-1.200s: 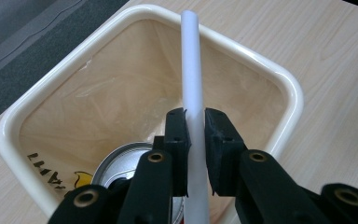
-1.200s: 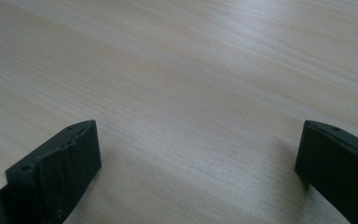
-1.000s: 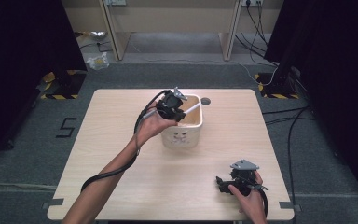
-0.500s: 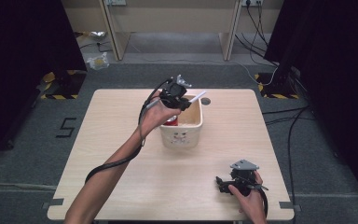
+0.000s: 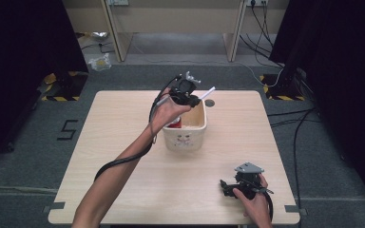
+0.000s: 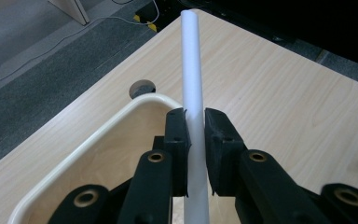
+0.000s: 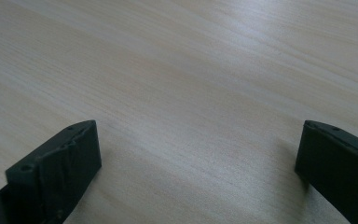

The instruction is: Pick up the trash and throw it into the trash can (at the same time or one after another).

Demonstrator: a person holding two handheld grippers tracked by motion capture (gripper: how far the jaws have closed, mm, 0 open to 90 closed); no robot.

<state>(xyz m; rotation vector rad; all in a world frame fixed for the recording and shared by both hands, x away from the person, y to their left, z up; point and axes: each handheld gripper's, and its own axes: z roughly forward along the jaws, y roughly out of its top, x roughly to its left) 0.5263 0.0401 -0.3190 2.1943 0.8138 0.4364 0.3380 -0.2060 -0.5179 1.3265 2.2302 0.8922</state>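
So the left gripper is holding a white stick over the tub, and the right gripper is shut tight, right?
Not quite. The right gripper is open: the right gripper view shows its jaws wide apart over the table. The left gripper does hold the white stick over the tub.

bare table (image 5: 123,133) lies open all round; only the cream bin (image 5: 190,137) mid-table blocks passage, holding perhaps a red item (image 5: 175,123).

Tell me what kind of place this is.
Probably a lab or studio set up for recording: a lone wooden table on grey carpet, dark curtains at both sides, black-and-yellow hazard tape and loose cables on the floor.
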